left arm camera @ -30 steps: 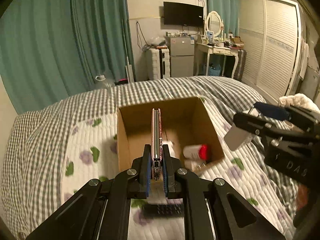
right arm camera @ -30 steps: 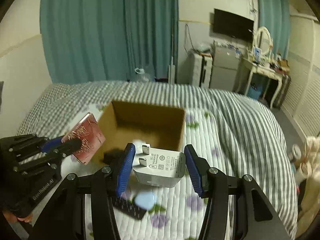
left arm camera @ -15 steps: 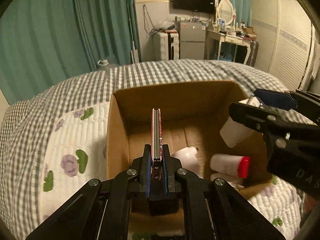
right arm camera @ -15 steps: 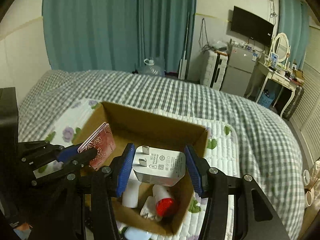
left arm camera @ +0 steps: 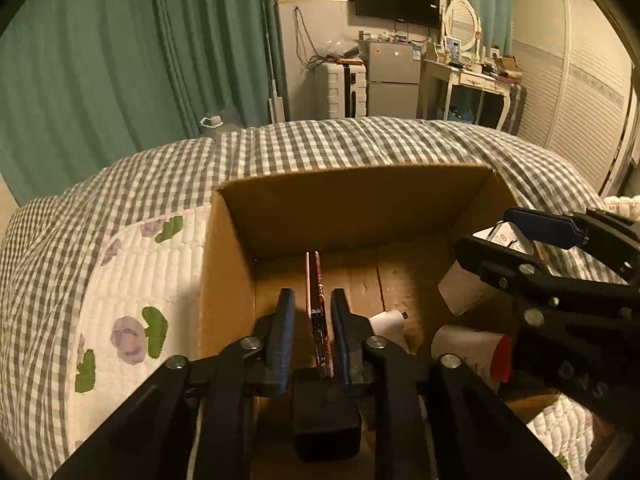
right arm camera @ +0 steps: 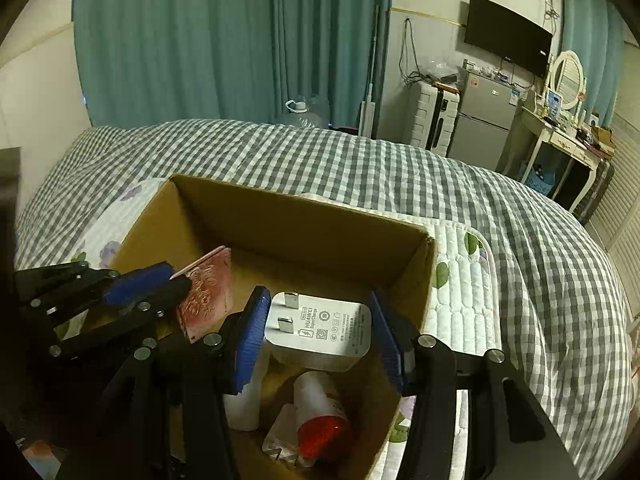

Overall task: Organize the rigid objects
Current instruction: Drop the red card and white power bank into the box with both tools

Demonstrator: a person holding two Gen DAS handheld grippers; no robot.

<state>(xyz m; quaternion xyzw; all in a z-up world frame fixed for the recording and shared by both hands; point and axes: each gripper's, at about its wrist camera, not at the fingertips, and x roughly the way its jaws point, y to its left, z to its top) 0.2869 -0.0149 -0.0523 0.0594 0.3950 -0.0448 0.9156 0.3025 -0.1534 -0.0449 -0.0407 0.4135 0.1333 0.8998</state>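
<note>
An open cardboard box (left arm camera: 352,200) (right arm camera: 304,224) sits on the bed. My left gripper (left arm camera: 309,304) (right arm camera: 176,280) is over the box with its jaws parted; a thin red-patterned phone (left arm camera: 319,312) (right arm camera: 208,292) stands on edge loose between them. My right gripper (right arm camera: 316,320) (left arm camera: 516,232) is over the box's right side. A white charger (right arm camera: 320,328) (left arm camera: 464,288) sits between its pads with small gaps on both sides. A white bottle with a red cap (right arm camera: 320,416) (left arm camera: 472,350) and another white bottle (left arm camera: 386,320) lie in the box.
The bed has a grey checked cover (right arm camera: 360,160) and a white floral quilt (left arm camera: 132,280). Another white plug (right arm camera: 280,440) lies at the box bottom. Curtains, a suitcase, a fridge and a dressing table stand beyond the bed.
Both grippers moved down into the box. My left jaws opened off the phone. My right jaws widened, leaving gaps beside the charger.
</note>
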